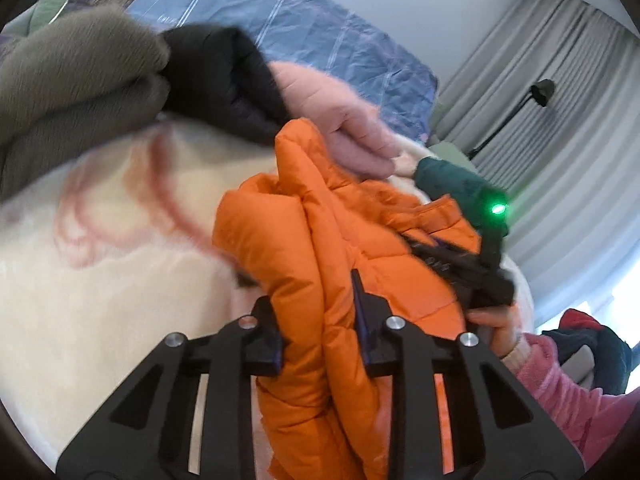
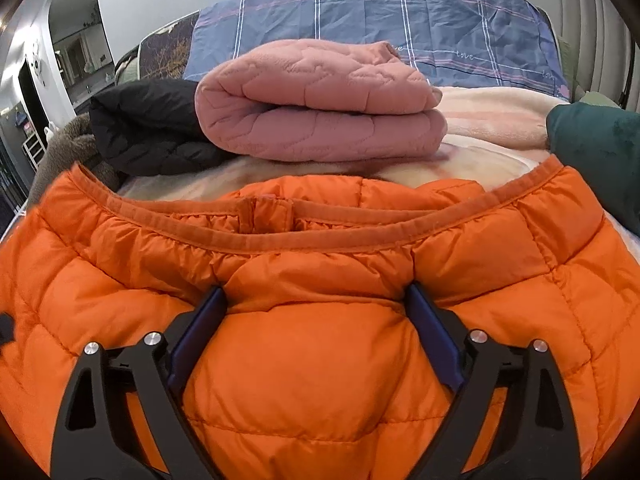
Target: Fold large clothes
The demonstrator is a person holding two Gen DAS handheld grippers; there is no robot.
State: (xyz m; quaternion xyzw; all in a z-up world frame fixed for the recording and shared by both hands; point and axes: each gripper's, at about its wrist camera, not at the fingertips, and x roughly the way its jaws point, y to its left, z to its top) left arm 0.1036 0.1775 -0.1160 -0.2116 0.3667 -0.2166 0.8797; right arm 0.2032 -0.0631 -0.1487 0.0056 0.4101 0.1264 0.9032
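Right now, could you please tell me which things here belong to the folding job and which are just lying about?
In the job:
orange puffer jacket
left tool
right tool

Lying about:
folded pink quilted jacket
black quilted jacket
dark green garment
plaid pillow

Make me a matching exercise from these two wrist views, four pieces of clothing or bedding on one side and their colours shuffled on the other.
Things:
1. puffer jacket
2. folded quilted garment
3. checked pillow
4. padded garment left of the folded one

Colours:
A. blue
B. black
C. orange
D. pink

Pairs: 1-C, 2-D, 3-A, 4-B
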